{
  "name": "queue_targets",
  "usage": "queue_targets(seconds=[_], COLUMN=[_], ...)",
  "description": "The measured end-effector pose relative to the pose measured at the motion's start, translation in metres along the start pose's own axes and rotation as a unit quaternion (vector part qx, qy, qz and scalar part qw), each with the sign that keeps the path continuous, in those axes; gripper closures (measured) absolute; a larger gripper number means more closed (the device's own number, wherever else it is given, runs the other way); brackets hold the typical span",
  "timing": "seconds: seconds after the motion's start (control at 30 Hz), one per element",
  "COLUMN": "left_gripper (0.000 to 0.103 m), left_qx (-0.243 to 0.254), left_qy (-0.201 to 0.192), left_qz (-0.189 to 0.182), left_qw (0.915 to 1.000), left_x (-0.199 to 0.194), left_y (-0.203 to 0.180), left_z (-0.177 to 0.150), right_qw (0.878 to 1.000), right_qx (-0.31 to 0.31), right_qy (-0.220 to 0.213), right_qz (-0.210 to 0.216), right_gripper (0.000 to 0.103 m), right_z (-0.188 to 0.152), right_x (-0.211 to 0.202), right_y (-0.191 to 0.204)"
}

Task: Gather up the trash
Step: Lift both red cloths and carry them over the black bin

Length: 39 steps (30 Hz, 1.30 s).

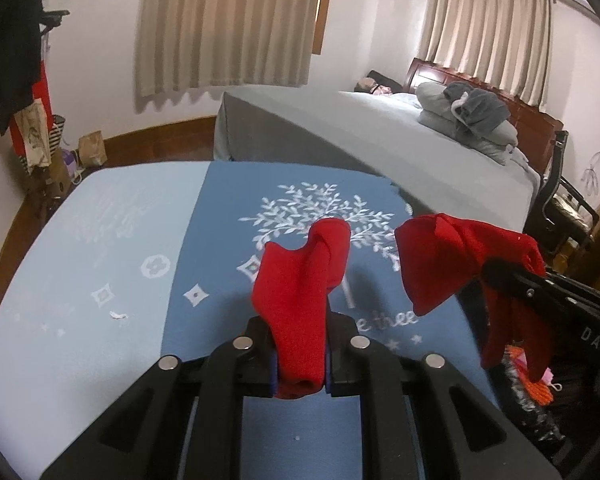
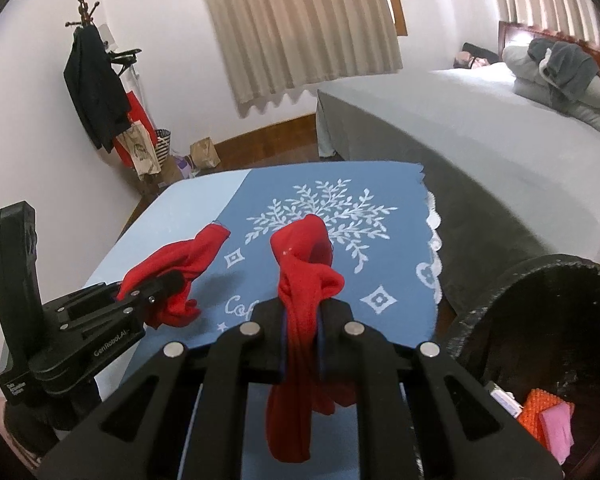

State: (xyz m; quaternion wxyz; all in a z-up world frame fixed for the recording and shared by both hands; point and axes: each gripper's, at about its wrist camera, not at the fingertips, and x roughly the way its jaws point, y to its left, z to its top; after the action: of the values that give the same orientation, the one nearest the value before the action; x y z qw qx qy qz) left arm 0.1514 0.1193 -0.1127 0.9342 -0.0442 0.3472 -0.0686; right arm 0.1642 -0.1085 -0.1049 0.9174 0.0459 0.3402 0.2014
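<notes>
Left gripper: we have our left gripper clenched on a red sock, the cloth pinched between the jaws low down so that the free end stands up and flops forward.
Right gripper: our right gripper is likewise clamped on a second red sock, which bunches above the jaws and hangs in a loose tail below them.
Why held so: we judge that each sock is gripped mid-length and lifted off the blue tablecloth so that it can be carried without dragging; neither touches the cloth from what we can see.
Bin: a dark round bin stands just beside the table on our right, with orange and pink bits already lying in it, so we take it as the place where the socks are meant to go.
Pose, left: we hold the left tool roughly level over the middle of the table, pointing toward the bed.
Pose, right: we hold the right tool beside it, nearer the table's right edge and close to the bin's rim, angled a little inward.
Left on the table: a small white scrap lies on the paler part of the cloth, well apart from both grippers; we judge it trash not yet collected.
</notes>
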Motion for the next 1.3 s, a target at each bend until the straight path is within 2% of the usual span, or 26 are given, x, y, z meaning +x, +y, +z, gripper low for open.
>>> queue_targets(seconds=[0.53,0.93,1.3], left_gripper=[0.088,0.088,0.088], left_qx=[0.025,0.055,0.091], left_qy=[-0.029,-0.039,-0.045], left_qz=[-0.030,-0.068,-0.114], left_qw=[0.9988,0.9954,0.9883], left_x=[-0.030,-0.042,-0.047], left_y=[-0.054,-0.106,-0.162], left_z=[0.017,0.022,0.024], right_qw=[0.999,0.996,0.990], right_qx=[0.010,0.027,0.055], right_qy=[-0.049,-0.067,-0.081], right_qz=[-0.019,-0.060,-0.105], right_gripper=[0.093,0.093,0.093], right_z=[0.008,-0.004,-0.021], right_x=[-0.067,-0.109,-0.145], right_y=[-0.024,-0.057,-0.093])
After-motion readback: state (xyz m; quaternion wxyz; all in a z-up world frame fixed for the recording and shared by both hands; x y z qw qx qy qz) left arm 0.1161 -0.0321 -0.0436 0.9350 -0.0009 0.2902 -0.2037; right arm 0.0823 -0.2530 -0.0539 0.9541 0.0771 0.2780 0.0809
